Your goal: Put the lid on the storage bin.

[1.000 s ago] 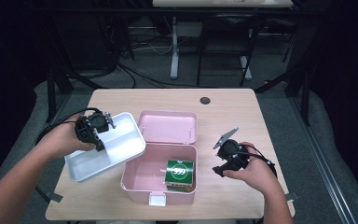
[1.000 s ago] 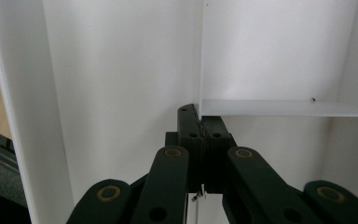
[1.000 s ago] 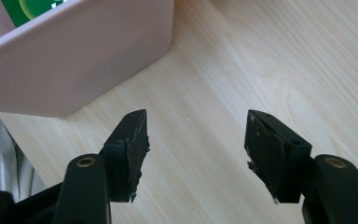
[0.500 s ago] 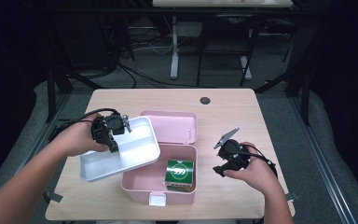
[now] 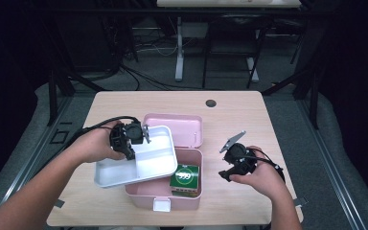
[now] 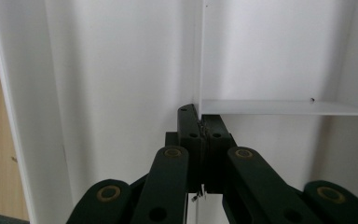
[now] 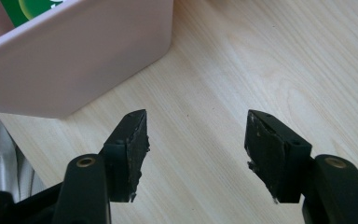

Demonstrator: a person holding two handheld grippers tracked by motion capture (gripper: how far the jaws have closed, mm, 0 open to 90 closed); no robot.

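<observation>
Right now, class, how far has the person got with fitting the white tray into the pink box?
Done: the pink box stands open, lid back, a green packet inside. In hand: the left gripper, shut on the divider of the white tray, holds it partly over the box. Left: seating the tray and closing the lid. The right gripper waits open over the table.

The left tool [image 5: 133,135], clamped on the divider of the white tray [image 5: 139,163], has carried it rightward from beside the pink box [image 5: 165,194]. The tray now hangs over the box's left half, its right edge just beside the green carton [image 5: 185,178], where before it lay left of the box.
</observation>
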